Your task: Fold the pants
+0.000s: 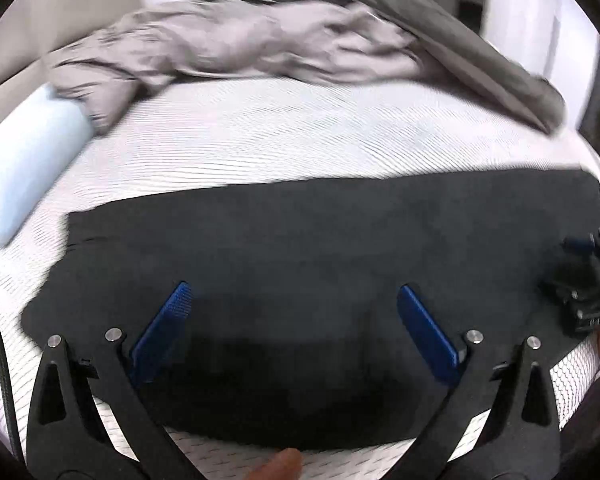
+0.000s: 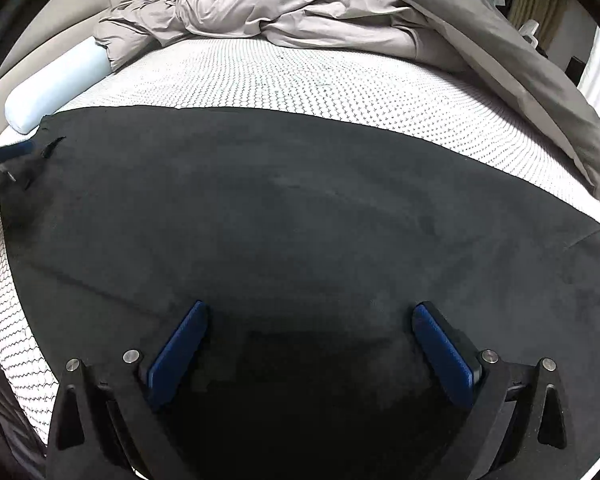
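Note:
Black pants lie flat across the near part of a white patterned mattress; they also fill the right wrist view. My left gripper is open and empty, its blue pads above the pants' near edge. My right gripper is open and empty over the middle of the pants. The right gripper shows at the right edge of the left wrist view, and the left gripper shows at the left edge of the right wrist view, beside the pants' end.
A crumpled grey duvet lies along the far side of the mattress. A pale blue bolster lies at the far left. A beige headboard stands behind it. Bare mattress lies between pants and duvet.

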Demonstrator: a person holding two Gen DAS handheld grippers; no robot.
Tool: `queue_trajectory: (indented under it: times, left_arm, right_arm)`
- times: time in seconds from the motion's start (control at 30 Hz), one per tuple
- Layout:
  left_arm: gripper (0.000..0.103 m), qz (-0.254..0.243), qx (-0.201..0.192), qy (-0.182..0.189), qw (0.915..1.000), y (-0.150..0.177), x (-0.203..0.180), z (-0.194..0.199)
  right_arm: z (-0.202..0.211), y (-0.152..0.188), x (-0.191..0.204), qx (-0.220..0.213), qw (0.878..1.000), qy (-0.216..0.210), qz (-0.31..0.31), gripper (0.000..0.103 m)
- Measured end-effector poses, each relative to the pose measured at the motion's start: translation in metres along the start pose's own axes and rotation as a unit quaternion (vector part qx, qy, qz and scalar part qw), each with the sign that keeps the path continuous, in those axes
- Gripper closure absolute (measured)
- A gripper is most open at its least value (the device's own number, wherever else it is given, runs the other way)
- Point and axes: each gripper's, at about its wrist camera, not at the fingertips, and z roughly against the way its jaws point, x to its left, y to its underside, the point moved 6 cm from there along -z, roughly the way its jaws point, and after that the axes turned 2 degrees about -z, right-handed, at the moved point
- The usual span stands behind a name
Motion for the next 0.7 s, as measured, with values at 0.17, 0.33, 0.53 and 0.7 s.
queue_trajectory:
  times: [0.17,0.33,0.53,0.7]
  left_arm:
    - [0.051,0.052,0.032,-0.042,0.9972,0.025,0.079,-0.006]
    - [0.069,0.049,0.058,-0.053,0.9957,0.045,0.121,-0.021]
    - [0.09,0.076,0.044,-0.074,0.9934,0.039,0.15,-0.016]
    - [0.082,0.043,0.037,-0.038,0.9977,0.011,0.116,-0.031]
  right_arm:
    - [0.006,0.007,-0.003,-0.002,1.0,-0.007,0.0,0.001]
    - [0.001,0.005,-0.008,-0.002,1.0,-0.001,0.005,0.0]
    - [0.003,0.007,-0.01,-0.003,1.0,0.004,0.004,0.0]
    - [0.008,0.006,-0.009,-0.011,1.0,0.001,0.004,0.0]
